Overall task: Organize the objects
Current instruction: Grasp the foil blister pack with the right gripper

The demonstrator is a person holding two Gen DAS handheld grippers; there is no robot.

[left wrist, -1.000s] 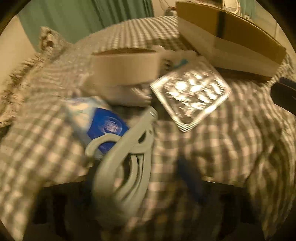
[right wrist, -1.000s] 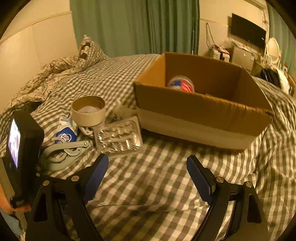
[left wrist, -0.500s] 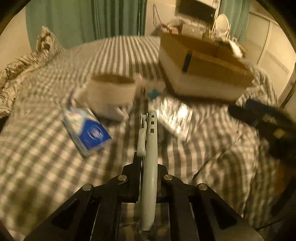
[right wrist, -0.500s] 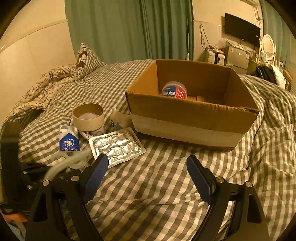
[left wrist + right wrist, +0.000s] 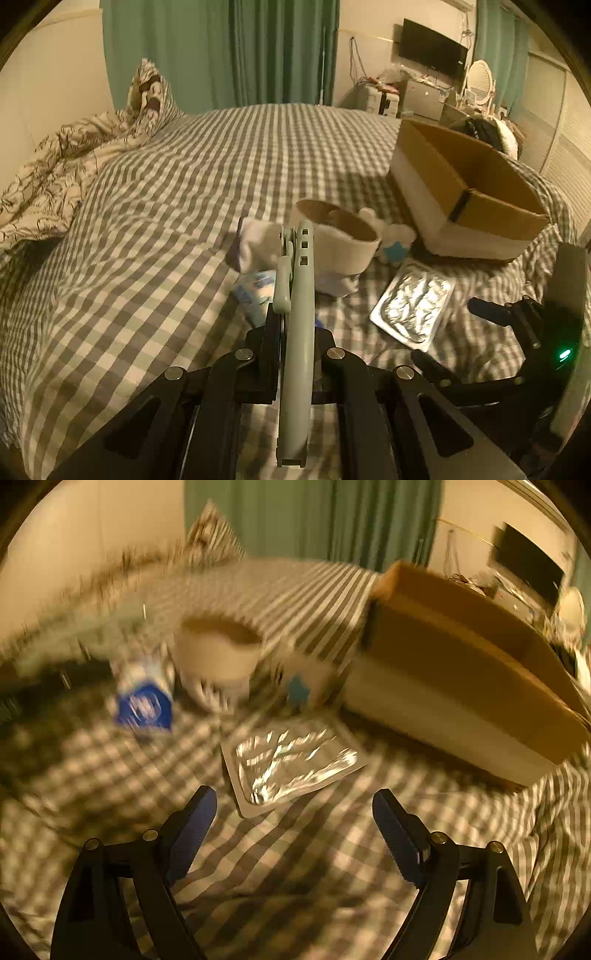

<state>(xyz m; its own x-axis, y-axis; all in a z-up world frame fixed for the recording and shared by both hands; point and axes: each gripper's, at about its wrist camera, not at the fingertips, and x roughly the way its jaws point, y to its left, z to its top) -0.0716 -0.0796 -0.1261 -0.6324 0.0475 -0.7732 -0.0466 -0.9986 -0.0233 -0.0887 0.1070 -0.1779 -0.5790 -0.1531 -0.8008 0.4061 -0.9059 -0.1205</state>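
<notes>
My left gripper (image 5: 295, 317) is shut on a pale green plastic tool (image 5: 297, 332) held edge-on above the checked bed. Beyond it lie a roll of tape (image 5: 338, 240), a blue and white packet (image 5: 255, 288), white socks (image 5: 258, 243), a silver blister pack (image 5: 413, 308) and an open cardboard box (image 5: 465, 195). My right gripper (image 5: 293, 812) is open and empty just in front of the blister pack (image 5: 291, 764). The blurred right wrist view also holds the tape roll (image 5: 218, 653), the packet (image 5: 144, 705) and the box (image 5: 461, 672).
A crumpled duvet and pillow (image 5: 74, 155) lie at the far left of the bed. Green curtains (image 5: 221, 51), a TV (image 5: 432, 48) and a cluttered desk stand behind. The right gripper shows at the right edge of the left wrist view (image 5: 517, 332).
My left gripper has lifted the green tool off the bed and risen to a level view. My right gripper has moved down and left toward the blister pack, still open.
</notes>
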